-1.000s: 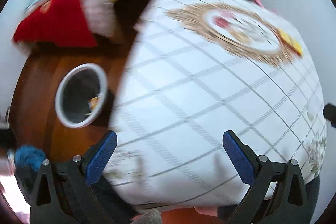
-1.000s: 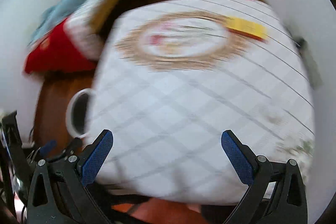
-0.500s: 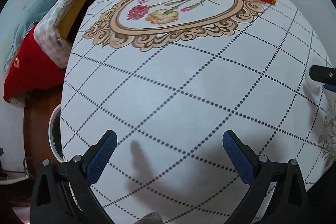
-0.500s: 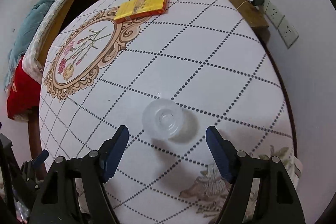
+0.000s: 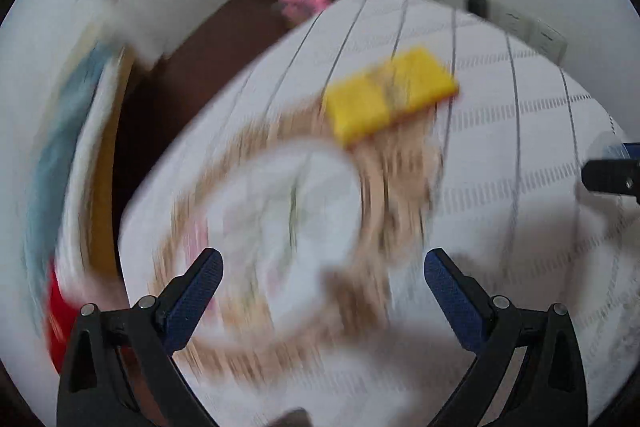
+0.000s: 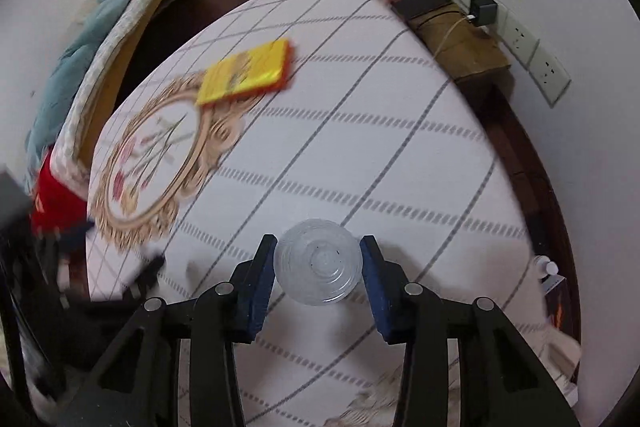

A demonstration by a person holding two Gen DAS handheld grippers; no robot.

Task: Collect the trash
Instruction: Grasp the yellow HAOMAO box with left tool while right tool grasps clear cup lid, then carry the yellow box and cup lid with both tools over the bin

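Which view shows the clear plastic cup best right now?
Right wrist: the clear plastic cup sits sharp between the closing right gripper pads. The left wrist view is motion-blurred and shows only a faint hint of it at its right edge.

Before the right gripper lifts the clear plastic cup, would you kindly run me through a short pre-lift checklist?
1. Clear plastic cup centred between the right gripper fingers: ok.
2. Jaws closing around the cup: ok.
3. Pads pressing firmly on the cup: cannot tell.
4. Cup empty: ok, nothing seen inside.
5. Yellow box well away from the cup: ok.
6. Left gripper open and empty: ok, though its view is blurred.
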